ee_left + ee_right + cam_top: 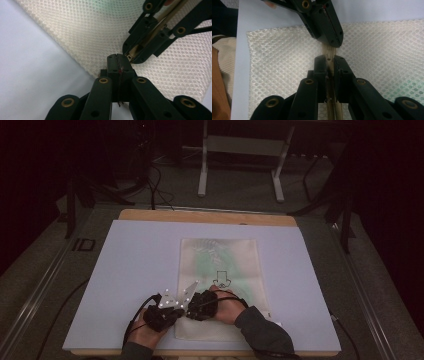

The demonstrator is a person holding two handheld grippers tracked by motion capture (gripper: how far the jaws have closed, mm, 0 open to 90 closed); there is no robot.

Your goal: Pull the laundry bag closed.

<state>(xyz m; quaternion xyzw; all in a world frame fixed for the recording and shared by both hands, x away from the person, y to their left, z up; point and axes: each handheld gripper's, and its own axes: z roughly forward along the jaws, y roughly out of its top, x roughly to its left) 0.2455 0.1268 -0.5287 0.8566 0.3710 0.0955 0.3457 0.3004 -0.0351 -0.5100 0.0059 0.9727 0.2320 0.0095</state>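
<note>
A white mesh bag [220, 265] with a green and black print lies flat on a pale board [140, 270]. My two grippers meet tip to tip over its near left corner. The right gripper [329, 60] is shut on the bag's beige zipper strip [329, 51], which runs down between its jaws. The left gripper [117, 58] is shut too, with a thin reddish bit pinched between its pads at the end of that same strip. In the high view the left gripper [182, 308] and right gripper [194, 307] almost touch.
The board rests on a wooden table [200, 216]. A white stand [202, 180] is on the floor beyond it. Cables trail from both grippers off the table's near edge. A cream sleeve [222, 62] shows at the left of the right gripper view.
</note>
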